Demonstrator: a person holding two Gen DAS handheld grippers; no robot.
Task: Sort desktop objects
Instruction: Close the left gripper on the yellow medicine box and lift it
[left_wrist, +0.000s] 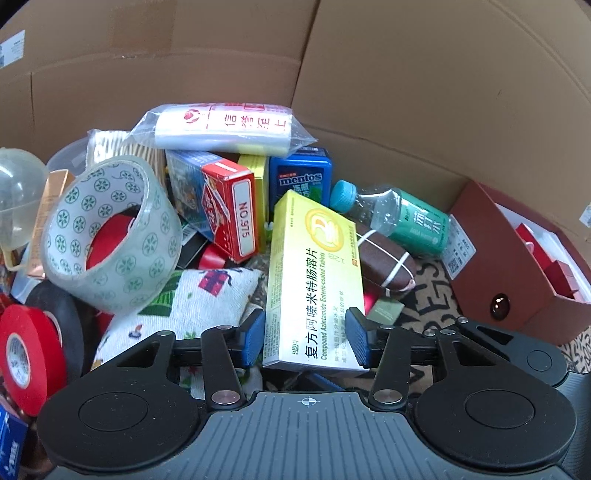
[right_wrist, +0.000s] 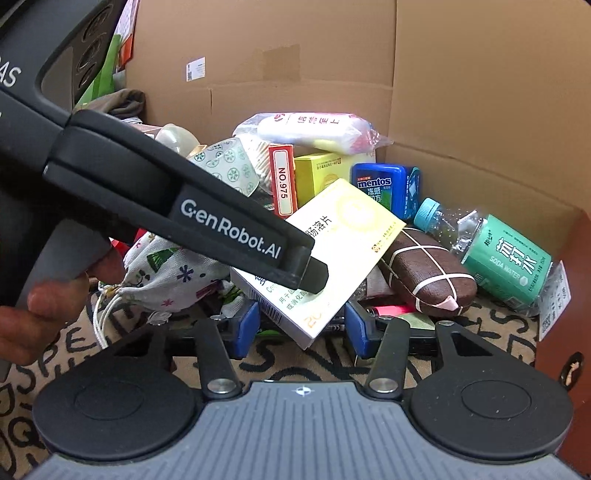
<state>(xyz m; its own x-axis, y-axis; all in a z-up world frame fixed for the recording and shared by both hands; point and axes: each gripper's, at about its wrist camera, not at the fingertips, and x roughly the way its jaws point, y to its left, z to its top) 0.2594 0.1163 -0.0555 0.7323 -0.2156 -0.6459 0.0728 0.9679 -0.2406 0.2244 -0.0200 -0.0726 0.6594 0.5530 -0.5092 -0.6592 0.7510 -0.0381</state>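
A yellow-and-white medicine box (left_wrist: 314, 280) lies tilted on the pile of objects. My left gripper (left_wrist: 306, 341) has its blue pads on both sides of the box's near end, shut on it. In the right wrist view the left gripper's black finger (right_wrist: 303, 271) lies over the same box (right_wrist: 332, 258). My right gripper (right_wrist: 300, 326) is open, its blue pads on either side of the box's low corner, apart from it.
The pile holds a clear tape roll (left_wrist: 110, 236), red tape (left_wrist: 26, 350), a red NO.975 box (left_wrist: 236, 214), a blue Mentos tin (left_wrist: 300, 179), a green soda bottle (left_wrist: 402, 218), a brown pouch (left_wrist: 384, 258), a printed cloth bag (left_wrist: 177, 310). Cardboard walls (left_wrist: 406, 92) stand behind; a red-brown box (left_wrist: 517, 258) stands right.
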